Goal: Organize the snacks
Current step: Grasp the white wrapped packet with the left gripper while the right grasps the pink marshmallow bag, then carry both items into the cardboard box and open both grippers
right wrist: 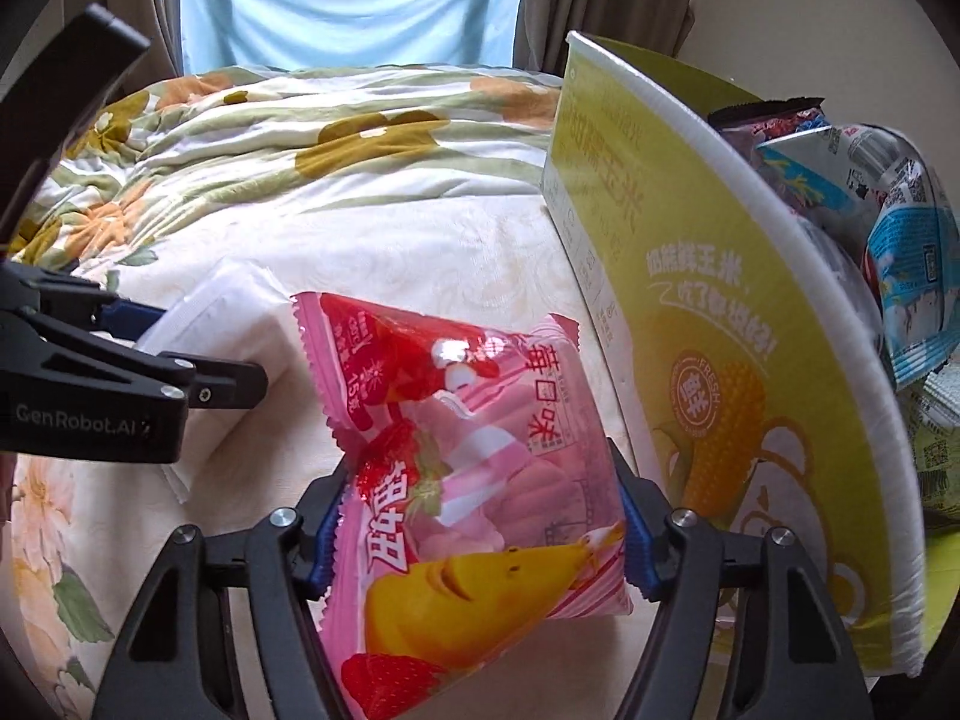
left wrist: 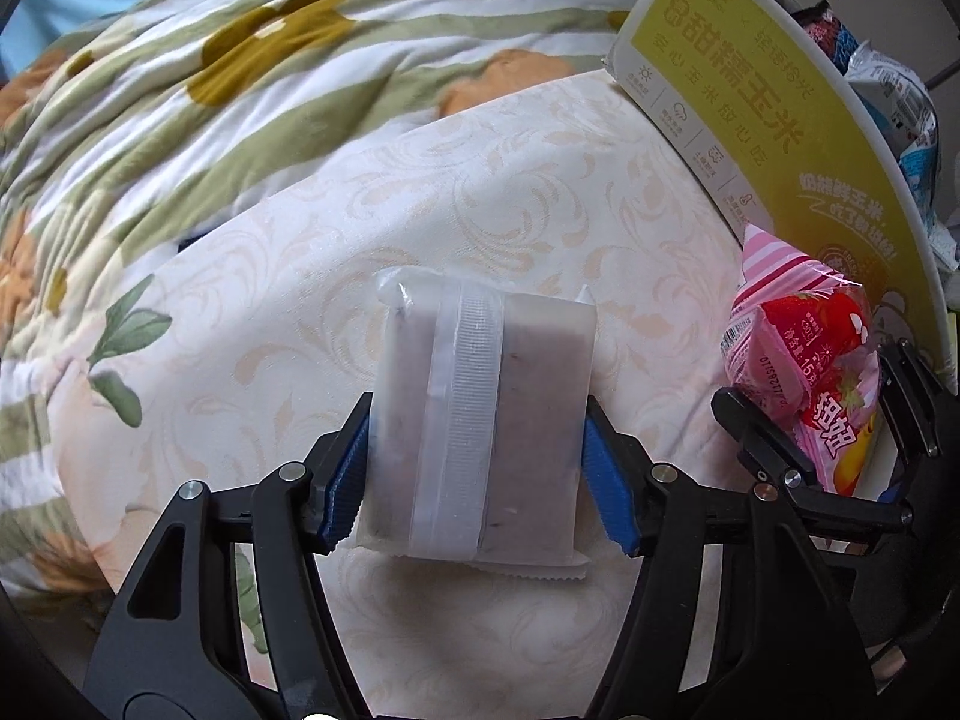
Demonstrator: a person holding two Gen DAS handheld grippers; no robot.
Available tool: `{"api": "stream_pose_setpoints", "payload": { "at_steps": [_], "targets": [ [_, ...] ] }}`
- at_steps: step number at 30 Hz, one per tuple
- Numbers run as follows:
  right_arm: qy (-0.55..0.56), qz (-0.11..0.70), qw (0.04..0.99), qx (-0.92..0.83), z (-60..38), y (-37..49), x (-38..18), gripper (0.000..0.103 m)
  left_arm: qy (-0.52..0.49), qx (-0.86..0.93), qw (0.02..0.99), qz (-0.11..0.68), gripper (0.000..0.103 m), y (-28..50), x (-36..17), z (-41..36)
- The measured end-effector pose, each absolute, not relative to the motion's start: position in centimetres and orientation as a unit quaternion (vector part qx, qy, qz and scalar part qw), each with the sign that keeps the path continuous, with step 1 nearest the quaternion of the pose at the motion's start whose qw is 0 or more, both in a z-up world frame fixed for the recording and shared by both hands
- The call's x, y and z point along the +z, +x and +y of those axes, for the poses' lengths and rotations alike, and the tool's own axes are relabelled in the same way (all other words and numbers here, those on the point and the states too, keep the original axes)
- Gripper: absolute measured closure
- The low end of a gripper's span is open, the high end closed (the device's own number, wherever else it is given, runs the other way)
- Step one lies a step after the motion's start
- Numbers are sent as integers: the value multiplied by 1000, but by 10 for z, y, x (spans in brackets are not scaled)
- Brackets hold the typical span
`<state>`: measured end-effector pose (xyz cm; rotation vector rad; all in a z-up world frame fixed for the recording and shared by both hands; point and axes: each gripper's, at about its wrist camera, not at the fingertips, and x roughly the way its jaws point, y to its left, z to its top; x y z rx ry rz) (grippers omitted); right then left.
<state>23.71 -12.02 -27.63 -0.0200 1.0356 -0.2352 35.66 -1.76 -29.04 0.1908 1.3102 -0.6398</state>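
Your left tool (left wrist: pixel 477 462) has its blue pads pressed against both sides of a translucent white snack packet (left wrist: pixel 480 420), gripping it over the cream patterned bed sheet (left wrist: pixel 510 180). Your right tool (right wrist: pixel 474 528) is clamped on a pink strawberry snack bag (right wrist: pixel 474 456), just beside the yellow-green corn box (right wrist: pixel 720 360). That box stands on the bed with more snack packets (right wrist: pixel 900 252) inside. A floral quilt (left wrist: pixel 210 90) lies bunched behind.

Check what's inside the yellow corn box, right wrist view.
Over the yellow corn box rim, several snack packets show: a blue-and-white packet and a dark wrapper sticking up. The box wall hides everything lower, so the count and the bottom are unseen.
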Motion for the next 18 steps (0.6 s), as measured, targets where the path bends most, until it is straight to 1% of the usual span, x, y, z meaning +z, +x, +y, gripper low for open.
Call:
{"api": "stream_pose_setpoints", "payload": {
  "at_steps": [4,9,13,18],
  "targets": [
    [0,482,870,-100,-117,235,-260,38,57,-287,748,596,43,355,-273,-4],
    [29,459,885,-76,-120,228,-216,38,38,-288,768,571,43,346,-225,-4],
    [64,437,895,-58,-135,216,-176,38,36,-295,784,545,43,334,-178,-21],
    [79,410,907,-51,-174,193,-126,38,33,-308,797,518,43,313,-130,-61]
  ]
}}
